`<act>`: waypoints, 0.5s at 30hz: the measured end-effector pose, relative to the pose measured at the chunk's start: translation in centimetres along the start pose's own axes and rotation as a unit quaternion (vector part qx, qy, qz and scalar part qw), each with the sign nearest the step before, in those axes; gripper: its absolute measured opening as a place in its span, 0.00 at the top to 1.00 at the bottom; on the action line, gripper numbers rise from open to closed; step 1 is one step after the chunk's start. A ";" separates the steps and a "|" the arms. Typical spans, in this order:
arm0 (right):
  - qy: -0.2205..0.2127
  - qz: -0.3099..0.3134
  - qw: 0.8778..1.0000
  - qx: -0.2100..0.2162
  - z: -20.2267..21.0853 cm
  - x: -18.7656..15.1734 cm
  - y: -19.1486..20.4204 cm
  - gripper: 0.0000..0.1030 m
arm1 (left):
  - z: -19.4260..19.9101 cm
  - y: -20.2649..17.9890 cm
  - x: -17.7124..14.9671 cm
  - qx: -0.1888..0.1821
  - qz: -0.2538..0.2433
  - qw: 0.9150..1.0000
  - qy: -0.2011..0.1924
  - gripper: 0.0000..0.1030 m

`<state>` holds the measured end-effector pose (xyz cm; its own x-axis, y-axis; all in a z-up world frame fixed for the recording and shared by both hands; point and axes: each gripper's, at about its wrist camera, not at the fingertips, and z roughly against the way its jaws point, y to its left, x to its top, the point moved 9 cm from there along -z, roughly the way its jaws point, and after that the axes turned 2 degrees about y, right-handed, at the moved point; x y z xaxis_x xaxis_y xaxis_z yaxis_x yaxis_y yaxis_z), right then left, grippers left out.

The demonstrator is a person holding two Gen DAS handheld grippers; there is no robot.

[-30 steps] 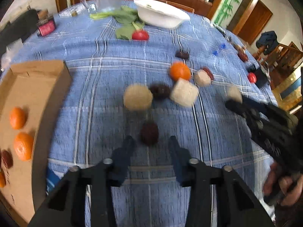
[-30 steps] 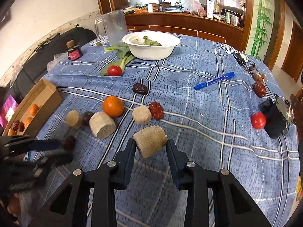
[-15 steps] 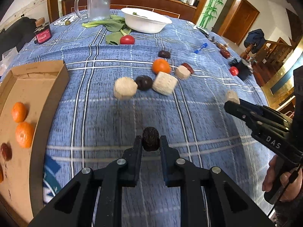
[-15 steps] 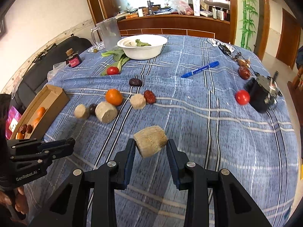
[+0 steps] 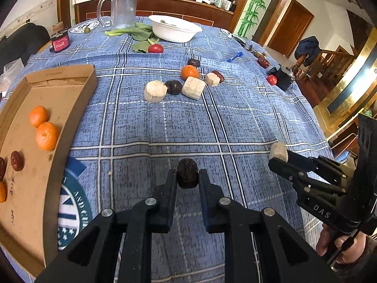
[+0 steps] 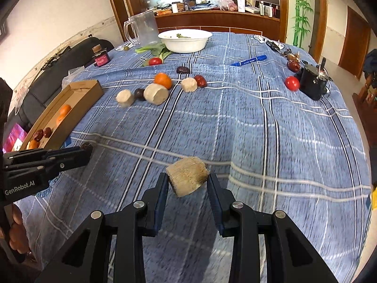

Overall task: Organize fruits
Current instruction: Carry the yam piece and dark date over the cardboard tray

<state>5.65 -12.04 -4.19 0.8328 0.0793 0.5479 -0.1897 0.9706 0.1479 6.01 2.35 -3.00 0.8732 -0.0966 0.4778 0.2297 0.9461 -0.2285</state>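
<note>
The left gripper pinches 1 dark date, long axis upright. The right gripper clamps 1 tan cylinder, tilted, cut face up-right; 3 more lie on the table.

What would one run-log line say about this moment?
left claw: shut on dark fruit | right claw: shut on pale chunk | both lifted over cloth | box: oranges, dates

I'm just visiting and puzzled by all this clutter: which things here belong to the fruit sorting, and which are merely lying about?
Part of the job:
- cardboard tray
- oranges in it
- dark fruit in left gripper
- pale chunk in right gripper
- loose orange

Lying about:
- white bowl
- clear jug
- blue pen
- greens
</note>
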 end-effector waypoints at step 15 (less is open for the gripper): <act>-0.011 0.031 0.999 0.009 0.9 1.0 5.5 0.65 | 5.0 4.8 -0.1 0.017 0.034 0.998 -0.041 0.83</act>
<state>4.96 -6.85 -2.14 0.8070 0.1339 0.5752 -0.2499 0.9599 0.1271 4.85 8.48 0.07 0.8477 -0.0068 0.5305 0.1548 0.9596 -0.2349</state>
